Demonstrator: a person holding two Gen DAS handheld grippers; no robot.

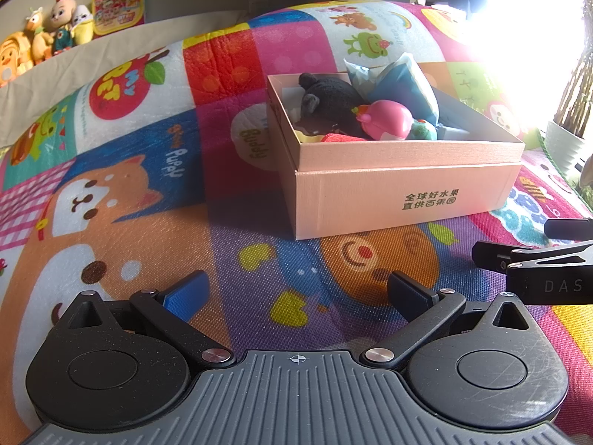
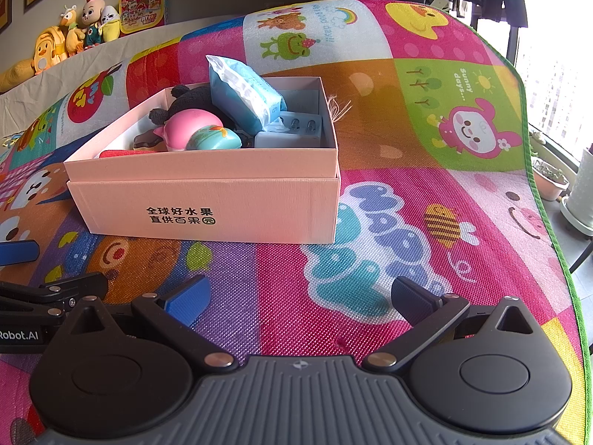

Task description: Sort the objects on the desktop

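Sorting looks nearly done: the pink box point(image 2: 207, 200) on the cartoon mat point(image 2: 407, 193) already holds the plush, pink toy point(image 2: 189, 126) and tissue pack (nothing loose remains visible). Left claw point(image 1: 296, 293) and right claw point(image 2: 300, 296) both gape, empty.

The soft play mat point(image 2: 407, 118) is a patchwork of bright pink, orange, green, purple, red and white squares printed with cartoon animals, a rainbow, a striped bee and blue bubble letters. The pale pink cardboard box point(image 2: 222, 193) carries dark green printed characters on its front wall. Inside lie a black plush toy point(image 1: 326, 92), a glossy pink rounded toy point(image 2: 192, 126), a teal egg-shaped toy with an orange and green motif point(image 2: 215, 139), a light blue plastic packet point(image 2: 241, 89) and a red item point(image 2: 126, 153). Each gripper has one blue finger pad point(image 2: 187, 302) and one black finger pad point(image 2: 411, 298).
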